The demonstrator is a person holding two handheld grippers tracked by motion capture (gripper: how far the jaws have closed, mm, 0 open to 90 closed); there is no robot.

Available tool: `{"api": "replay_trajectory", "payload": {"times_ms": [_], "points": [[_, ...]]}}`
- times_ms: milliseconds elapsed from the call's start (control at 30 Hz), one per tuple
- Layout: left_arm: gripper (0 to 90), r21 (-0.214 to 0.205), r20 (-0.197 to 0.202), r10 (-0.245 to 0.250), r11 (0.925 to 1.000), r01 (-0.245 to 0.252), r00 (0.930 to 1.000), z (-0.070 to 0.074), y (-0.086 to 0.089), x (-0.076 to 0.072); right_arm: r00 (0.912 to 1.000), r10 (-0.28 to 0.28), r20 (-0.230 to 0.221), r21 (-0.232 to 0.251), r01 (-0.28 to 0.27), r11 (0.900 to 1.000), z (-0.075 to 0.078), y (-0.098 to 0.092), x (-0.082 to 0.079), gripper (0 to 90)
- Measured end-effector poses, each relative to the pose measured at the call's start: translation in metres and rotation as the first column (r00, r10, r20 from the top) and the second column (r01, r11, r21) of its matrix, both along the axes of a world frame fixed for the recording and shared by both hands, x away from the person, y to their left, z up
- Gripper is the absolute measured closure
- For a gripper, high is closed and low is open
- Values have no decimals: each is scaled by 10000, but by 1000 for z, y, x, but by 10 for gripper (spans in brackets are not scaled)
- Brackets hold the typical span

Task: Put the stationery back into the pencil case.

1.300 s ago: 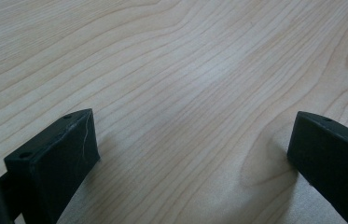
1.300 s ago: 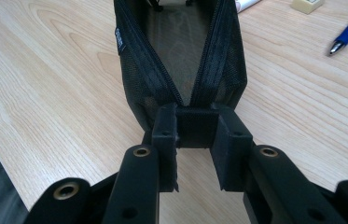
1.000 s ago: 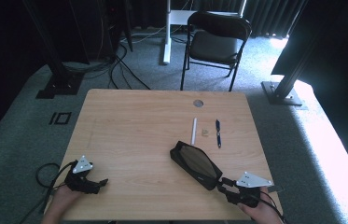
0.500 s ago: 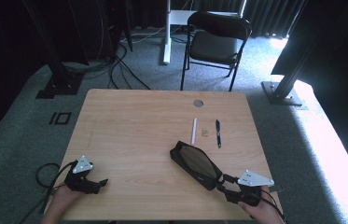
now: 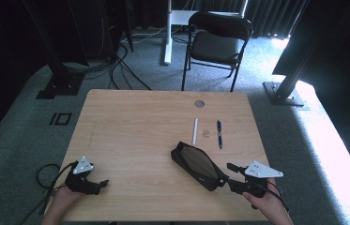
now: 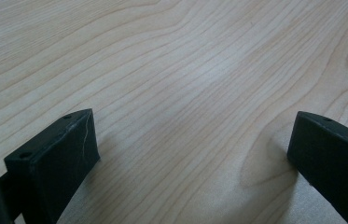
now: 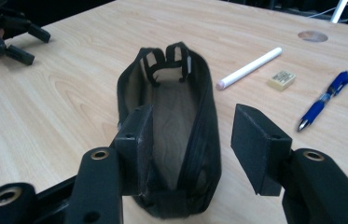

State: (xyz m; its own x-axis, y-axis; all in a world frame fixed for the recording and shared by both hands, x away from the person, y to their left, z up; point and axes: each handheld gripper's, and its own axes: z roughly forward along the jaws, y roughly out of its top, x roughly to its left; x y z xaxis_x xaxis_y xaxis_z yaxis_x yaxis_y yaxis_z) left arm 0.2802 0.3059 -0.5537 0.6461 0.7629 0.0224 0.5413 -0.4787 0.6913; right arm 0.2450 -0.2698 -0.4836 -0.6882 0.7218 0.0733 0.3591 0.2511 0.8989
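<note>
Black mesh pouch (image 7: 171,126), white marker (image 7: 249,68), blue pen (image 7: 324,99), pale wood-grain table (image 5: 130,126)

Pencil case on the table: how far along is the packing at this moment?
Done: the pencil case lies open and looks empty. In hand: the right tool has just been opening its jaws around the case's near end, one jaw inside, no pads pressing. Left: the white marker, eraser and blue pen lie outside the case on the table. The left tool rests open.

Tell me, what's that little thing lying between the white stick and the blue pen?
A small beige eraser lies between the white marker and blue pen, clearest in the right gripper view.
</note>
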Motion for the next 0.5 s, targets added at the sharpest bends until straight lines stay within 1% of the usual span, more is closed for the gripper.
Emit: {"api": "replay_trajectory", "payload": {"times_ms": [100,233,433,500], "points": [[20,0,1,0,10000,0,10000,0,0,0,9997,-212,118,291,208,9994,4,-2,7,485],[20,0,0,1,10000,-1,10000,0,0,0,9982,-545,247,411,534,9977,8,-3,18,485],[20,19,-5,-11,10000,11,10000,0,0,0,9944,-1030,214,461,1020,9937,10,-1,38,480],[20,18,-4,-11,10000,11,10000,0,0,0,9936,-1124,100,498,1118,9925,9,-1,45,481]]}}
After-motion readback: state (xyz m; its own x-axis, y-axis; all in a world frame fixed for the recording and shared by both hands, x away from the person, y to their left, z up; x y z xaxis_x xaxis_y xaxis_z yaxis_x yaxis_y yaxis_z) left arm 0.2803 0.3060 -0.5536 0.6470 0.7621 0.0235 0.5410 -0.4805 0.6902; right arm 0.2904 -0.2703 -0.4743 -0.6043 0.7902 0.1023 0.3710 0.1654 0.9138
